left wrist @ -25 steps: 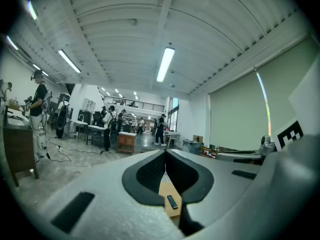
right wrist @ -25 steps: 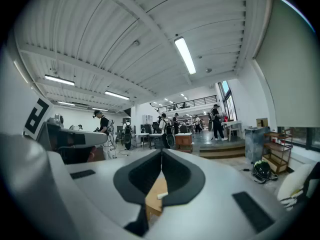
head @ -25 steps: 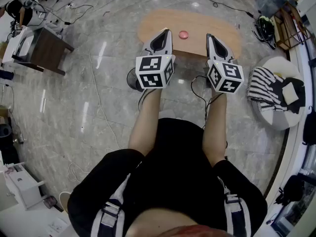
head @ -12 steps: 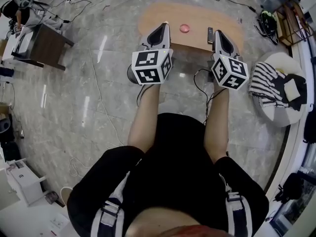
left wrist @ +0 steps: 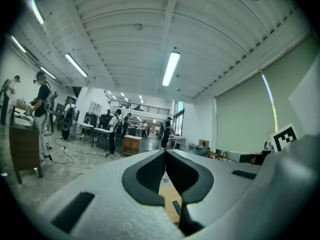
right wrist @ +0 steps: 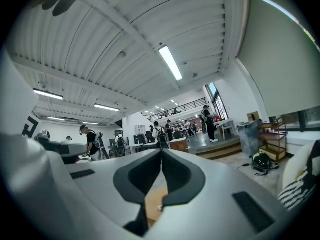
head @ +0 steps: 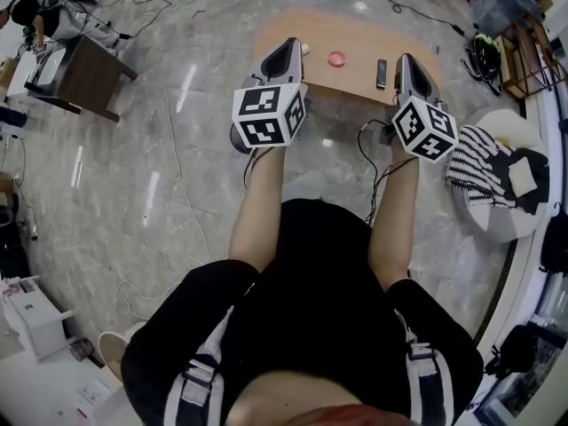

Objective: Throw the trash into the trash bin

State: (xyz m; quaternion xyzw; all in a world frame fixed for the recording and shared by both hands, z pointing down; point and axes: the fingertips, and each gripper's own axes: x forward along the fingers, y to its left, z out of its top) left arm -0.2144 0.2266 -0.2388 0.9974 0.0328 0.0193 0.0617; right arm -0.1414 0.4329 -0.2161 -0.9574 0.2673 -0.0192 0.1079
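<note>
A low oval wooden table [head: 355, 38] stands in front of me. On it lie a small pink round piece [head: 335, 59], a black remote-like bar [head: 381, 73] and a tiny white scrap [head: 305, 50]. My left gripper [head: 291, 44] hovers over the table's left end, shut and empty. My right gripper [head: 406, 59] is just right of the black bar, also shut and empty. In the left gripper view the jaws [left wrist: 165, 151] meet at the tip, with the table [left wrist: 167, 204] and the black bar [left wrist: 176, 206] below them. The right gripper [right wrist: 161, 150] is shut too. No trash bin is in view.
A brown side table [head: 80, 76] stands at the far left and a round white seat with striped cloth [head: 493, 180] at the right. Cables [head: 182, 193] trail across the marble floor. A shelf and a dark helmet [head: 484, 47] sit at the top right. People stand far off in the hall [left wrist: 42, 114].
My right gripper has moved to the right along the table, uncovering the black bar beside it. The left gripper has hardly moved. Both have stayed shut.
</note>
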